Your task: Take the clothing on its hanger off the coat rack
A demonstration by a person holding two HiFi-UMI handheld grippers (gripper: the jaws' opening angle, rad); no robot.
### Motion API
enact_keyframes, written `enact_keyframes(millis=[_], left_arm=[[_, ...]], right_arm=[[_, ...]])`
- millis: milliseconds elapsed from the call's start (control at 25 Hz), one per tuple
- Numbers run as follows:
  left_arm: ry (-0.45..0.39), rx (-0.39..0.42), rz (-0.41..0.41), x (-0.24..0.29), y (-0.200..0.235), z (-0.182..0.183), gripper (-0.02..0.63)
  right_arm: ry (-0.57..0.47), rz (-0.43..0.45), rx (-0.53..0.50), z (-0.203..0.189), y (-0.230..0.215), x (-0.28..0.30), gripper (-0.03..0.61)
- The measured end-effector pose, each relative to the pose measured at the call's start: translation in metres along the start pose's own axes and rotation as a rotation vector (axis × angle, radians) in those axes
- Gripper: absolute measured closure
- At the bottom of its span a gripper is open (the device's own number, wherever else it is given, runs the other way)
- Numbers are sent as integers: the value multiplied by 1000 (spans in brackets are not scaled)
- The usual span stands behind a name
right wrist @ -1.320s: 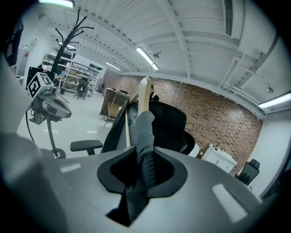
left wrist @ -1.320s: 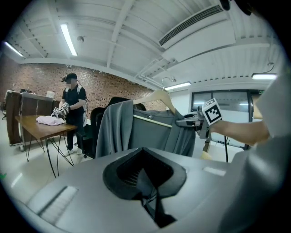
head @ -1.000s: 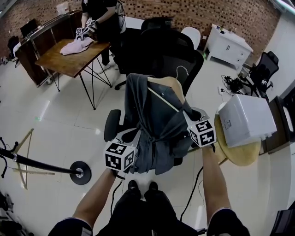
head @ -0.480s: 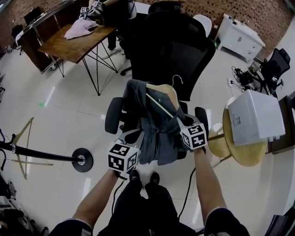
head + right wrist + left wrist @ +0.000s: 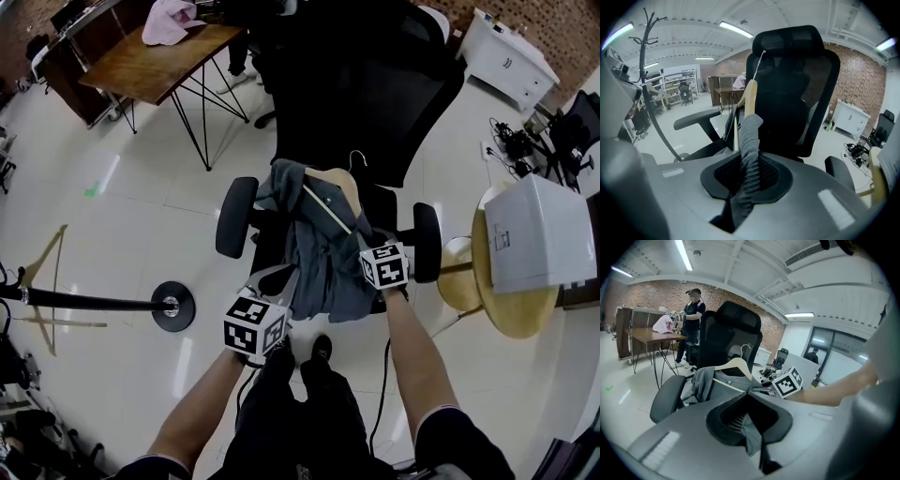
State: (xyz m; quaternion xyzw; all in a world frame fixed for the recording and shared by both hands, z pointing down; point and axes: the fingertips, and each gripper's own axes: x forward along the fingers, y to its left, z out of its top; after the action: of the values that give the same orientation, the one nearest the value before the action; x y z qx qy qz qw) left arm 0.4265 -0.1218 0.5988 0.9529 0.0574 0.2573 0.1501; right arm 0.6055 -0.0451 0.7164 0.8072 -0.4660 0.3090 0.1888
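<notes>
Item: grey garment (image 5: pixel 323 253) on a wooden hanger (image 5: pixel 339 186); hung between the two grippers, over the seat of a black office chair (image 5: pixel 366 94) and between its armrests; well apart from the coat rack (image 5: pixel 172 304).
Hanger: tilted; wire hook up, near the chair back; whether it touched could not be told.
Left hand-held gripper (image 5: pixel 749 420): jaws closed on a fold of the grey cloth at the garment's lower edge.
Right hand-held gripper (image 5: pixel 747 180): jaws clamped on a ribbed strip of the same cloth, just below the hanger's wooden arm.
Coat rack: black pole on a round base; at the left of the head view; no clothing seen on the part in view.
Surroundings: round stool (image 5: pixel 511 314) bearing a white box (image 5: pixel 534 234) at the right; far table (image 5: pixel 155 70) with a pink cloth (image 5: pixel 169 21); a person (image 5: pixel 693 310) stood by it.
Step in hand: removal from the rack judged done; the garment carried, likely for setting on the chair.
Next move calls for: both grips kept until the seat bore the weight; the hook kept off the chair back; then both pairs of jaws parted.
</notes>
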Motion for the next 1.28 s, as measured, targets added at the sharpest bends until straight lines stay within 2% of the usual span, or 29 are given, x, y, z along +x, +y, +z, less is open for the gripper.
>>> enact_keyframes(millis=[240, 400, 480, 600, 720, 960, 1120, 1280], left_arm=[[15, -16, 7, 2, -1, -11, 601], [23, -19, 6, 5, -4, -14, 601], [24, -18, 2, 8, -6, -13, 601], [25, -18, -7, 11, -7, -12, 601], [20, -7, -19, 19, -8, -6, 601], [-22, 31, -50, 29, -20, 27, 601], [-90, 67, -55, 28, -22, 67, 601], [-139, 99, -61, 25, -28, 101, 601]], right_arm=[[88, -17, 9, -26, -1, 28, 506], [118, -46, 34, -37, -7, 36, 381], [119, -52, 33, -38, -9, 32, 364], [101, -49, 31, -33, -10, 23, 372], [42, -58, 31, -14, -11, 10, 414], [-191, -65, 65, 59, -7, -43, 577], [-324, -43, 44, 117, -1, -88, 577], [-444, -5, 21, 158, 15, -138, 577]])
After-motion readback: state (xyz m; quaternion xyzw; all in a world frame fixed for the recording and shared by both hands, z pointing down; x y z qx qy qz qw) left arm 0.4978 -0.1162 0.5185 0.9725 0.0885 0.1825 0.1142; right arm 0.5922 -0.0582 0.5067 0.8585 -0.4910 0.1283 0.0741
